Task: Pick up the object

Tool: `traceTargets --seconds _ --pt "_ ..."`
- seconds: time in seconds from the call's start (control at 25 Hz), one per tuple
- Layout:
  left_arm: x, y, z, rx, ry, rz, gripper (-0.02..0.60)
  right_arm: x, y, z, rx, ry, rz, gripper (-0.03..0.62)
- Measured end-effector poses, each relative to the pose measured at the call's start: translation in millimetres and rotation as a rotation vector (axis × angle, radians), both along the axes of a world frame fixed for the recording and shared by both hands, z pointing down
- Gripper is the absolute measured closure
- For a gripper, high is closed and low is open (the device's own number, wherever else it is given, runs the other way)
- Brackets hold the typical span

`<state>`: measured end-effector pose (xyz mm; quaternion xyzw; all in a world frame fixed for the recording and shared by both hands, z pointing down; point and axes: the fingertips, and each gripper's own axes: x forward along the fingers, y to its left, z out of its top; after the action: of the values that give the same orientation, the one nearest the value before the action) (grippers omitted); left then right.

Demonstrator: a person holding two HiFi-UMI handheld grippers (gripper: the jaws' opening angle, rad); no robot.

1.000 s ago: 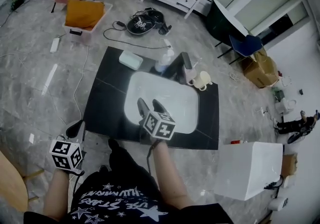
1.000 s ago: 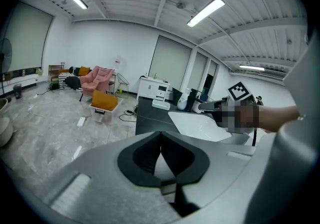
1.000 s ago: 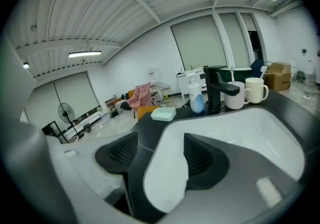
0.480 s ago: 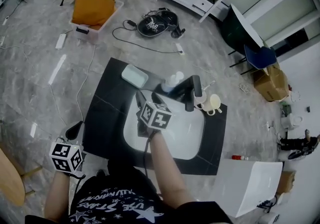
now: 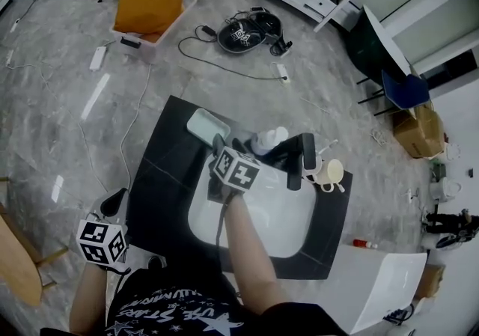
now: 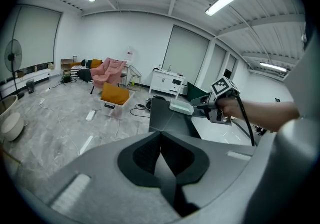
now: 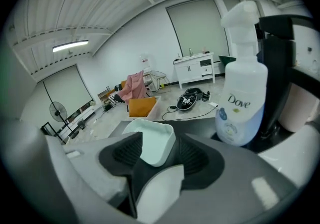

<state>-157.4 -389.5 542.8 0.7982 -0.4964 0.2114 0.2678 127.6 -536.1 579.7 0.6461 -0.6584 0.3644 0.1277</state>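
A pale green soap dish [image 5: 206, 125] lies on the black counter [image 5: 161, 177] at the far left corner of the white sink [image 5: 281, 215]. My right gripper [image 5: 224, 149] reaches over the sink to it. In the right gripper view the dish [image 7: 150, 147] sits between the two pads of that gripper [image 7: 159, 154]. Its jaws have just been closing, but I see no firm pinch. My left gripper [image 5: 114, 202] hangs off the counter's near left corner, and its pads [image 6: 150, 155] meet with nothing between them.
A white Dove pump bottle [image 5: 271, 138] stands right of the dish, then a black faucet [image 5: 301, 159] and a cream cup [image 5: 331, 172]. On the floor beyond the counter lie cables [image 5: 224, 65] and a bin with an orange cushion [image 5: 147, 11].
My right gripper has travelled across the sink, away from me, up to the soap dish. The left gripper stays low at the counter's near left corner.
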Motion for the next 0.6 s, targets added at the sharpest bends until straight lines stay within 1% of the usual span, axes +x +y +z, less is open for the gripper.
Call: traceTargets --seconds 0.24,0.32,0.6 --pt "3.9 -9.3 9.9 -0.023 -0.008 0.008 0.572 4.5 -11.2 19.0 -0.046 0.030 0.005 0.373" --pt "7.2 -9.7 12.8 -0.028 -0.008 0.015 0.572 5.4 -11.4 24.8 -0.063 0.050 -0.002 0.428" --pt "9.5 -8.9 17.1 -0.040 -0.005 0.019 0.572 6.2 -13.0 34.4 -0.095 0.100 -0.002 0.503"
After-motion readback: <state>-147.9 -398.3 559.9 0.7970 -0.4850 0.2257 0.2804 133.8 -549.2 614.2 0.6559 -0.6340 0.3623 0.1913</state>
